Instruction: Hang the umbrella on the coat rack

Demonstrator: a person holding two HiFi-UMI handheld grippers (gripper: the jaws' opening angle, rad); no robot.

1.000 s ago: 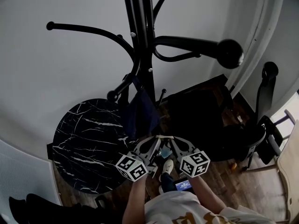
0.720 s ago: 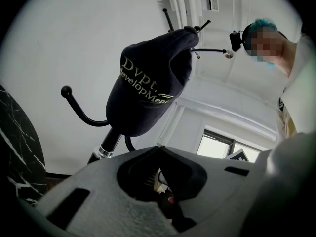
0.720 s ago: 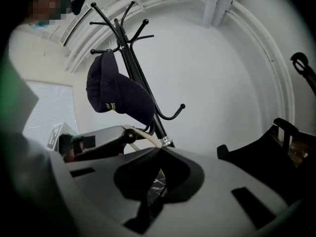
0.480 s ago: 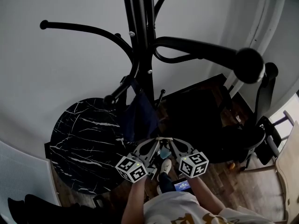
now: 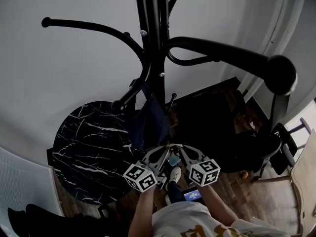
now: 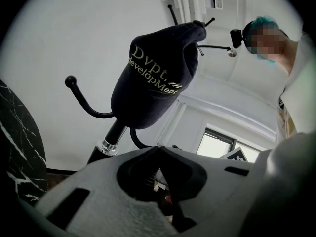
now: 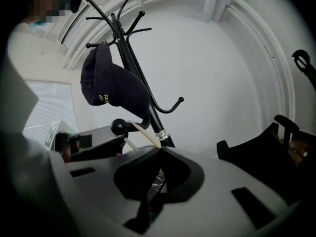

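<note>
While my left gripper (image 5: 165, 147) and right gripper (image 5: 180, 147) sit closed on nothing, the upright coat rack (image 5: 153, 58) stands dead ahead; no umbrella shows.

Hanging folded and limp from a low hook of the black coat rack (image 5: 153, 43), just beside its pole: a navy umbrella (image 5: 148, 120) with gold lettering on the cloth. Rack upright, with curved, ball-tipped arms spreading outward.
</note>
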